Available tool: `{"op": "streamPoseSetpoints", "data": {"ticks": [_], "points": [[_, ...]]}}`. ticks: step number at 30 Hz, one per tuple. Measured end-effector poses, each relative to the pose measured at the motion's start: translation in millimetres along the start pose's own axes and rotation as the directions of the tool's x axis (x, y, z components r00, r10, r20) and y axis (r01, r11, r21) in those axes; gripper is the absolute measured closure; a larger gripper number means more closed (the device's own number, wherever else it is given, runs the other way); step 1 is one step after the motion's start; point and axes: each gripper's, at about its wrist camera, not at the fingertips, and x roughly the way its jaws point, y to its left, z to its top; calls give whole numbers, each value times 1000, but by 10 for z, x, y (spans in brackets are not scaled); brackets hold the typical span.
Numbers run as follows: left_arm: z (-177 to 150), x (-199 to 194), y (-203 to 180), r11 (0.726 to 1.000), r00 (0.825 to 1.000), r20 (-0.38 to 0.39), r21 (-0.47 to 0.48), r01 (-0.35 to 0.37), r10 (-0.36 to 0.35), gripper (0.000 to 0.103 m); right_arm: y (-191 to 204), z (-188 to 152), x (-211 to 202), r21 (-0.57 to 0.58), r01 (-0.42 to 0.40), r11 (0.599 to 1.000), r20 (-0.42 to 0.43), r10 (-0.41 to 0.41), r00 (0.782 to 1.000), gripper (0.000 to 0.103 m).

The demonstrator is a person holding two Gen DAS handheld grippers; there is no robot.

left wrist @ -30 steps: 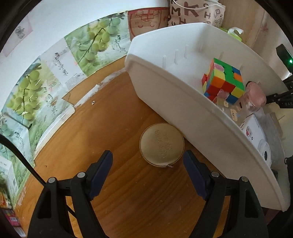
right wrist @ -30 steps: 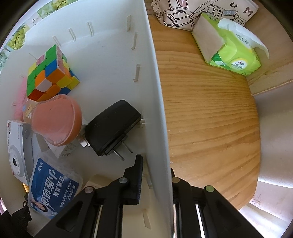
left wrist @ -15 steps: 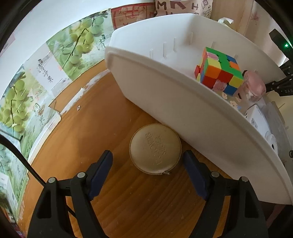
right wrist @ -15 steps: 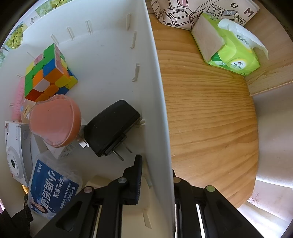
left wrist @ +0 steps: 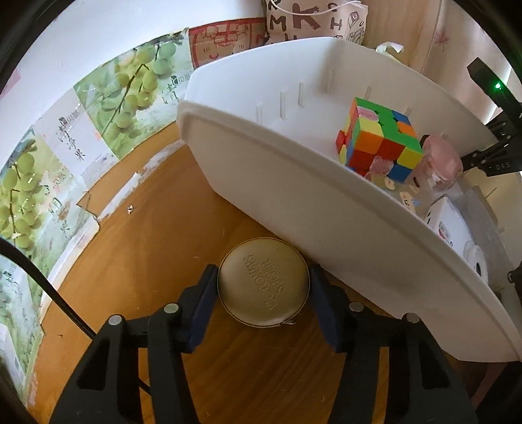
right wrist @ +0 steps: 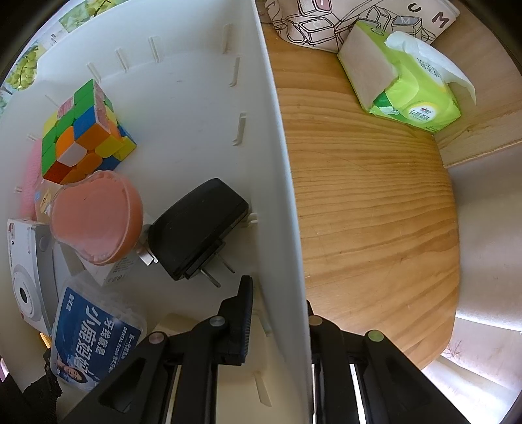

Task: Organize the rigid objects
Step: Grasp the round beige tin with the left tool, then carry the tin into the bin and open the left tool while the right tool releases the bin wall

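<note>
My left gripper is shut on a round gold case that rests on the wooden table beside the white bin. My right gripper is shut on the bin's right wall, one finger inside and one outside. Inside the bin lie a colour cube, a pink jar, a black charger, a white instant camera and a blue floss box. The cube and the jar also show in the left wrist view.
Grape-print boxes line the table's left side. A patterned bag stands behind the bin. A green tissue pack lies on the wood to the right of the bin, near a raised wooden edge.
My left gripper moved forward around the gold case and closed on it. The right gripper kept its hold on the bin wall.
</note>
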Motion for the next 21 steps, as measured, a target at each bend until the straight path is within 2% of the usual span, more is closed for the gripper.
{"op": "streamPoseSetpoints", "data": {"ticks": [7,11,17,21], "points": [[-125,-74,-56,999,1000,0,-41,-23,23,44,-35,-10,0,7,-12,1000,4,12,1000,86],[-280,-216,-3,990,999,-1,-135,-33,33,44,-72,-34,11,13,-23,1000,6,23,1000,86],[-551,-655,80,942,996,50,-332,-51,71,44,-144,-65,-4,29,-57,998,18,56,998,86],[-609,-1044,-57,900,985,94,-425,-93,146,44,-195,-101,-53,32,-76,997,44,75,996,86]]}}
